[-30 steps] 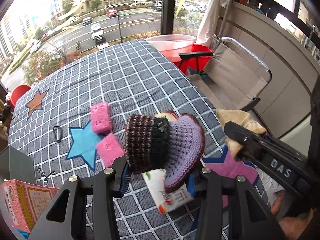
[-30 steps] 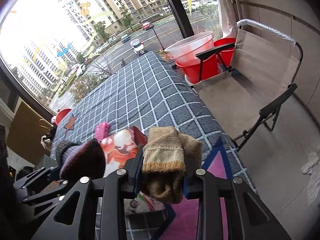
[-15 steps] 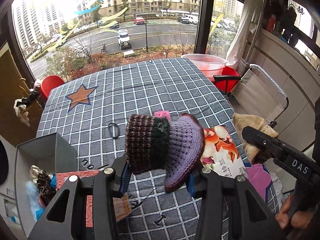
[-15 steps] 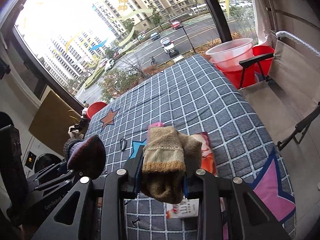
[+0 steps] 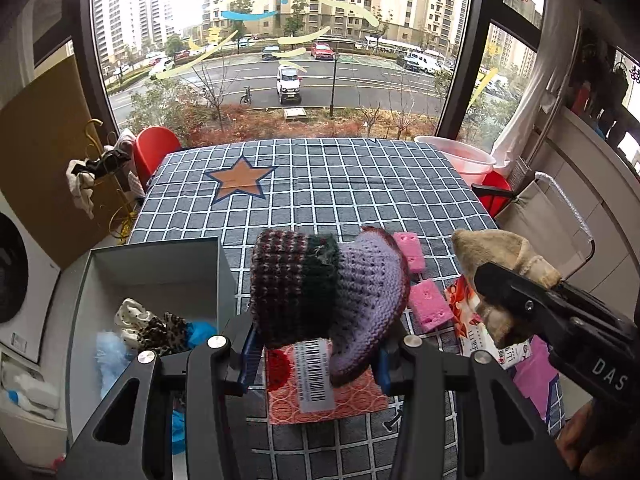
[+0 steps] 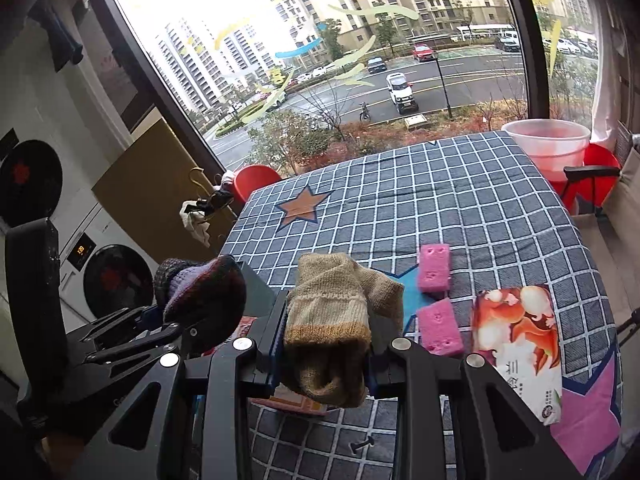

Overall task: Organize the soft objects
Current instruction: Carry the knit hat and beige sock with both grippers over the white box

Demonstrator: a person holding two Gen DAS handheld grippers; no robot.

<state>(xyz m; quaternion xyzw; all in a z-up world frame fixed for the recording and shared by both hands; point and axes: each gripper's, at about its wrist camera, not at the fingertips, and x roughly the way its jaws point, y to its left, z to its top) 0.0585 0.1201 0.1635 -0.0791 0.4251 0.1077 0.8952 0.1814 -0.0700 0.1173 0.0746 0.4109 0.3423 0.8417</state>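
Left gripper [image 5: 314, 354]: fingers clamped on a purple-and-maroon knitted glove [image 5: 324, 288], held above the near edge of the desk [image 5: 360, 184], just right of an open grey box [image 5: 160, 268].
Right gripper [image 6: 324, 354]: fingers pinched on a beige knitted glove [image 6: 332, 320], raised over the desk's near side; from the left wrist camera this glove shows at right, squeezed in the black fingers [image 5: 516, 292].
Grey box: sits at the desk's left edge, holding a polka-dot cloth [image 5: 130, 316], a leopard-print scrunchie [image 5: 164, 330] and pale blue fluff [image 5: 110, 354].
Desk: covered in a dark checked cloth printed with an orange star [image 5: 240, 178].
Pink sponges: two, one [image 6: 433, 268] farther back, one [image 6: 439, 330] nearer, close together but apart, beside a tissue pack [image 6: 516, 348] printed with fruit.
Under the left glove: an orange patterned packet [image 5: 324, 392] with a barcode label, flat on the cloth.
Background: a pink tub [image 6: 546, 146] stands beyond the desk's right corner by the window.
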